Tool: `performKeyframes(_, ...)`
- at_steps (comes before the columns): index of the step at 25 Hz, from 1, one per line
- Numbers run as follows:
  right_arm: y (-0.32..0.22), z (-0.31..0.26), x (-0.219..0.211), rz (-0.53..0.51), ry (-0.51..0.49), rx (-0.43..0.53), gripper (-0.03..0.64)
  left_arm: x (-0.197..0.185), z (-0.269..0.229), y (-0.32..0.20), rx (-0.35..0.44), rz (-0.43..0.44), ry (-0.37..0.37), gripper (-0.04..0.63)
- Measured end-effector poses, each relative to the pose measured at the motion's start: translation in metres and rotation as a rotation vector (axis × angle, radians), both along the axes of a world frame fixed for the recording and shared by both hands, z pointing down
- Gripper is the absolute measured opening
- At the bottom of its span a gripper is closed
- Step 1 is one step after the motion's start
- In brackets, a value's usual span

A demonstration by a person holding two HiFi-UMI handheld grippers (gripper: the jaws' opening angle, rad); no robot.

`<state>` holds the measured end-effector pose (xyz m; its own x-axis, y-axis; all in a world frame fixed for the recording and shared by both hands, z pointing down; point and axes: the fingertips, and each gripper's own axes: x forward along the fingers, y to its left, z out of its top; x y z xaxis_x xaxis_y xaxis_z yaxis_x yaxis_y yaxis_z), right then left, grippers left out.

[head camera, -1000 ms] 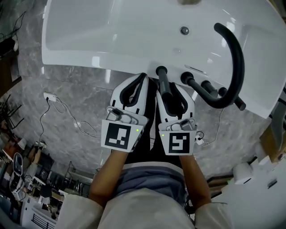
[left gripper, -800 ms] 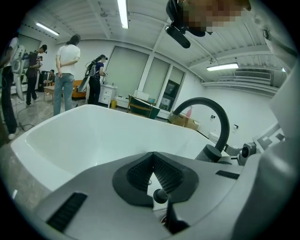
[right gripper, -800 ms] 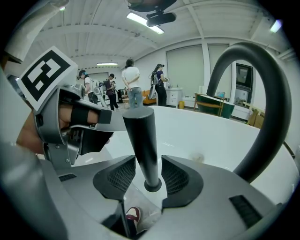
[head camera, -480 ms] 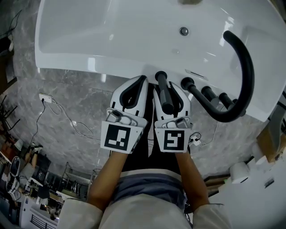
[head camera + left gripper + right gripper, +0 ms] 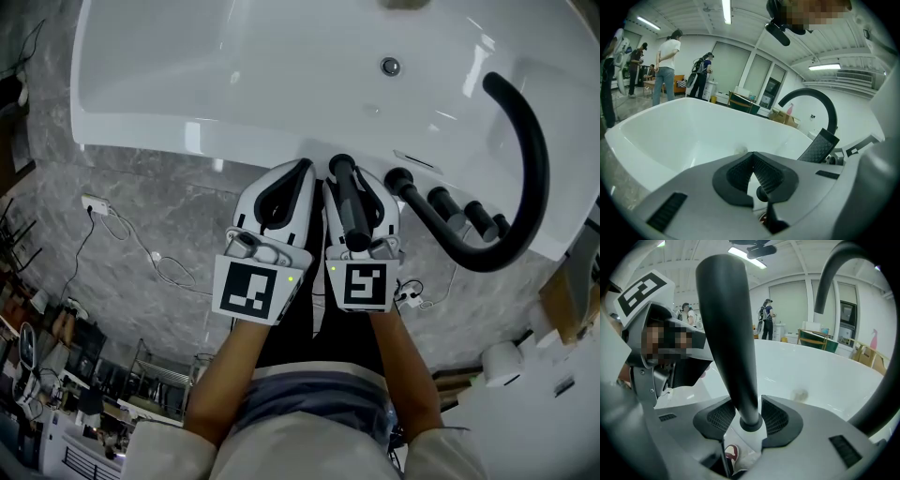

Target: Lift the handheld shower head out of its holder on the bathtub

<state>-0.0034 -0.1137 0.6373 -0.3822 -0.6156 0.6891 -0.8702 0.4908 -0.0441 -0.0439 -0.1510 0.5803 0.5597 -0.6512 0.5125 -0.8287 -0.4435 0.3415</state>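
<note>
Black ribbed rubber lines the jaws of my right gripper (image 5: 749, 420), and they're clamped on the shower head (image 5: 729, 324) low down, right at its collar; I'd say a low grip suits a straight pull upward without tipping. From the head view the shower head (image 5: 349, 202) stands at the near rim of the bathtub (image 5: 187, 131); whether its foot has left the holder I can't tell. My left gripper (image 5: 752, 168) has its jaws pressed together on nothing; it sits just beside the right one (image 5: 361, 187), idle, since this looks a one-handed lift. Off to the right, knobs (image 5: 441, 199) and the curved spout (image 5: 530, 159) crowd the rim; lift straight up.
</note>
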Motion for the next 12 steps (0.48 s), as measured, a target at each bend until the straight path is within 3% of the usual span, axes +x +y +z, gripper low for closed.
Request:
performKeyframes(5,0.000,0.010,0.001,0.020,-0.005,-0.005,0.166,-0.003,0.002,-0.001,0.062,-0.005,0.011,0.006)
performKeyframes(12,-0.003,0.016,-0.001,0.030,-0.013,0.004,0.166,-0.004,0.002,0.001,0.051,-0.013,0.020,0.006)
